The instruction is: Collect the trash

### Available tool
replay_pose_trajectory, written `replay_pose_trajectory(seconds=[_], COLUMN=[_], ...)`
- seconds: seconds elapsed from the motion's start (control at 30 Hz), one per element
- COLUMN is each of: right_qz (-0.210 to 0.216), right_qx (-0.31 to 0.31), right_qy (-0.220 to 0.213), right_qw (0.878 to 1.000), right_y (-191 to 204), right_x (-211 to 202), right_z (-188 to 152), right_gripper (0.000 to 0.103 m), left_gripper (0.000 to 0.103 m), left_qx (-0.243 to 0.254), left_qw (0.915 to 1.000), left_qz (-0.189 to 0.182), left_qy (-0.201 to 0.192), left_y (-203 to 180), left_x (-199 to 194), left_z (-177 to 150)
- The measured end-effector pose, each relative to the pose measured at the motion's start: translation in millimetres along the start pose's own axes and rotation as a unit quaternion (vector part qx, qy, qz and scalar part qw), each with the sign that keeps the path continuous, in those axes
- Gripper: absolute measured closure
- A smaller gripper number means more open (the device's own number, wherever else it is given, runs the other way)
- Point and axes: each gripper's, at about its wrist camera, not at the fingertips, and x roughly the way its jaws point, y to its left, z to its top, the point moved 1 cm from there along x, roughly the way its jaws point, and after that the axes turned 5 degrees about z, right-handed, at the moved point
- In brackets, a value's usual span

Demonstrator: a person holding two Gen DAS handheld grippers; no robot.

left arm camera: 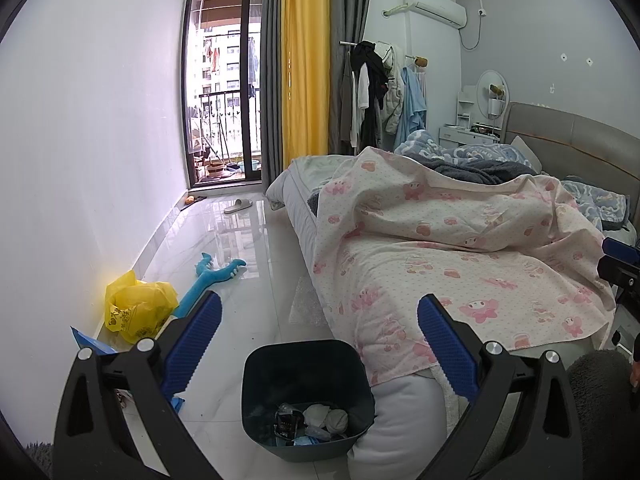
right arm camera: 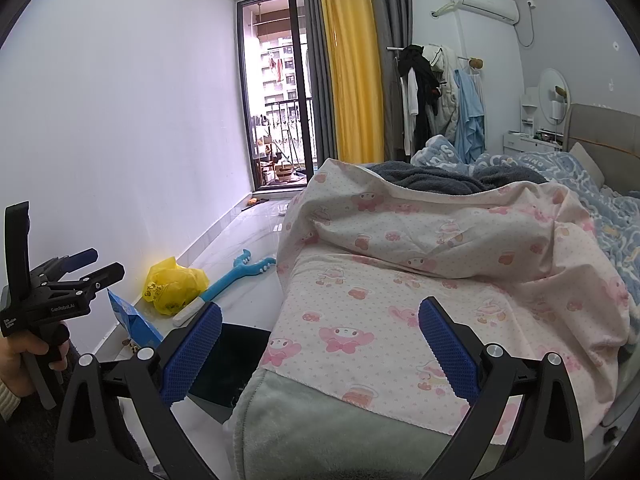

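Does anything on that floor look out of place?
Yes. A blue plush toy sprawls on the tiles beside a crumpled yellow plastic bag, and a lone slipper sits near the balcony door, without its pair.

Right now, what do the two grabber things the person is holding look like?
Both look alike. The left gripper has a black plastic frame with silver round bolts and two fingers with bumpy blue pads. The right gripper matches, with blue pads too. In the right wrist view, the left one's black body has small white lettering and a handle, held in a bare hand with a cream knit cuff.
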Motion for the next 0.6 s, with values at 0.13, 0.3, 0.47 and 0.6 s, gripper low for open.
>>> replay_pose_trajectory(seconds=[0.13, 0.3, 0.47, 0.6], right_qz=[0.0, 0.0, 0.0, 0.0], right_qx=[-0.001, 0.001, 0.0, 0.0], right_qy=[0.0, -0.001, 0.0, 0.0], right_qw=[1.0, 1.0, 1.0, 1.0], right_y=[0.2, 0.1, -0.5, -0.6], right_x=[-0.2, -0.2, -0.1, 0.0], right_z=[-0.1, 0.0, 0.4, 0.4], right_gripper=[0.003, 0.003, 0.003, 0.003], left_gripper=[0.003, 0.003, 0.003, 0.003], left_qx=[0.0, 0.0, -0.001, -0.001], left_qw=[1.0, 1.0, 1.0, 1.0], left_qz=[0.0, 0.0, 0.0, 0.0], left_qy=[0.001, 0.001, 0.001, 0.001], left_y=[-0.8, -2.2, -0.9, -1.6], left_x=[0.1, 0.0, 0.2, 0.1], left_z=[-0.1, -0.2, 0.1, 0.0])
